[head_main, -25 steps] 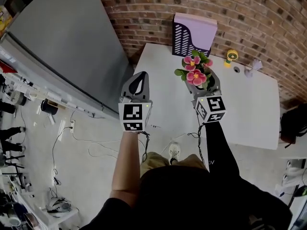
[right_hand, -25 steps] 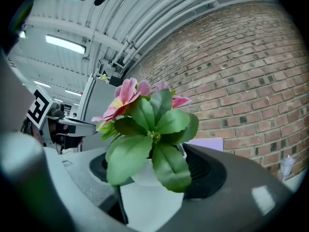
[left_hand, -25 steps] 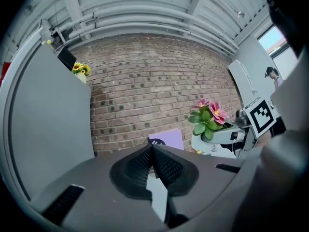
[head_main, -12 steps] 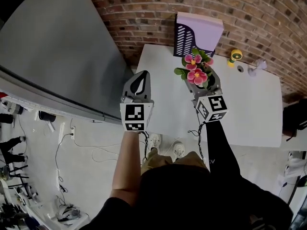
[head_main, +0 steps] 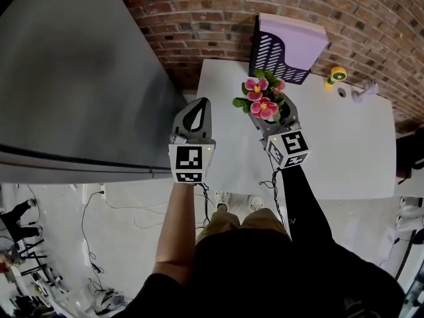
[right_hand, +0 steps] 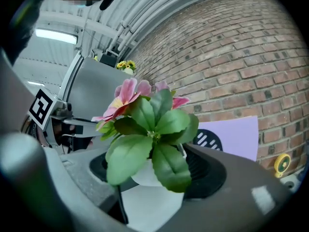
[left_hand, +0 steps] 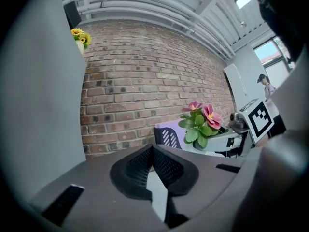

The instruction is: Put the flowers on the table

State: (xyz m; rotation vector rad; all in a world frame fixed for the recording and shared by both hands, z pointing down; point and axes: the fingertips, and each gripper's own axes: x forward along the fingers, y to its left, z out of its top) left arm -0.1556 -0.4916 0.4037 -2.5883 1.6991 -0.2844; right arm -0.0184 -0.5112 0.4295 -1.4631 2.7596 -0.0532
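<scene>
The right gripper (right_hand: 154, 178) has its jaws closed narrowly on a small white pot (right_hand: 145, 175), one dark pad on either side of it. The flowers (right_hand: 145, 124) rise straight out of that grip. The left gripper (left_hand: 153, 158) has its jaws brought together at the tips with nothing between them. It hangs idle to the left, just off the desk's near left corner.

From above, the right gripper (head_main: 275, 121) holds the flowers (head_main: 260, 101) over the left part of the white desk (head_main: 331, 144), nearer the far edge than the near one. I cannot tell from here whether the pot's base touches the top yet. It looks to me as if it is held a little above it.

I would call this the carrying step, close to its end, with the plant brought over the desk but not set down. The next move calls for a level, gentle lowering onto a bare patch, short of the purple box (head_main: 288, 48) against the brick wall (head_main: 199, 18). Then the jaws should part without nudging the pot over.

The plant is upright, with pink blooms showing yellow centres and broad green leaves that spread wider than the pot. It looks light and top-heavy, so it could tip easily.
</scene>
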